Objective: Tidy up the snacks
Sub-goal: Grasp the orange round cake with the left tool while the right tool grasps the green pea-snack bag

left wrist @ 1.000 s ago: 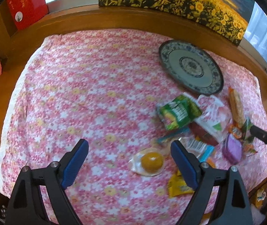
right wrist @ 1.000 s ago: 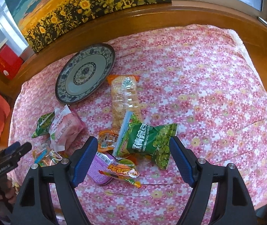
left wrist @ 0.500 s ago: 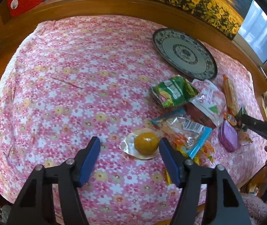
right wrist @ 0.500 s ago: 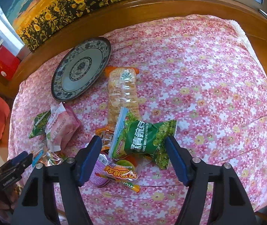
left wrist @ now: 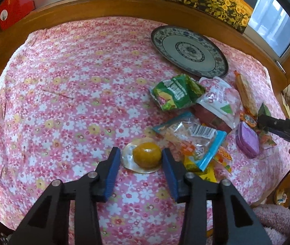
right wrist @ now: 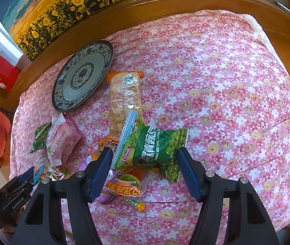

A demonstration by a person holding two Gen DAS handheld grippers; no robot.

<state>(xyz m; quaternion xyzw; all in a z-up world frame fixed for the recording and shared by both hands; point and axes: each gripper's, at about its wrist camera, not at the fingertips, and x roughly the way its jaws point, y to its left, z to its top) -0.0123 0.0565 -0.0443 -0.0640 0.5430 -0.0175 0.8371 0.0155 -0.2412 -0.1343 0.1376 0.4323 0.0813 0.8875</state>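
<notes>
Snacks lie scattered on a pink flowered cloth (left wrist: pixel 67 94) that covers the counter. In the left wrist view the left gripper (left wrist: pixel 138 159) points down at a jelly cup (left wrist: pixel 147 157), an amber dome on a round clear rim, which sits between its blue pads. Its jaws have just been closing; the right pad looks to touch the dome, while the left pad stands just off the rim, so no full grip shows. Beyond it lie a clear bag with blue edges (left wrist: pixel 194 136), a green packet (left wrist: pixel 175 95), a pink and white bag (left wrist: pixel 220 100) and a purple tin (left wrist: pixel 248 140). The patterned plate (left wrist: pixel 187 50) at the far side holds nothing. The right gripper's black tip (left wrist: pixel 271 122) reaches in from the right edge.

In the right wrist view the right gripper (right wrist: pixel 143 159) straddles a green pea bag (right wrist: pixel 155 149). Its jaws have just been closing and stand fairly wide; the bag's long axis runs across between the pads, its striped sealed end toward the left pad, its far end toward the right pad. Whether the pads press it I cannot tell. A long clear cracker pack (right wrist: pixel 124 96) lies behind it, pointing toward the empty plate (right wrist: pixel 81 75). An orange gummy packet (right wrist: pixel 122 189) lies under the bag's near side
</notes>
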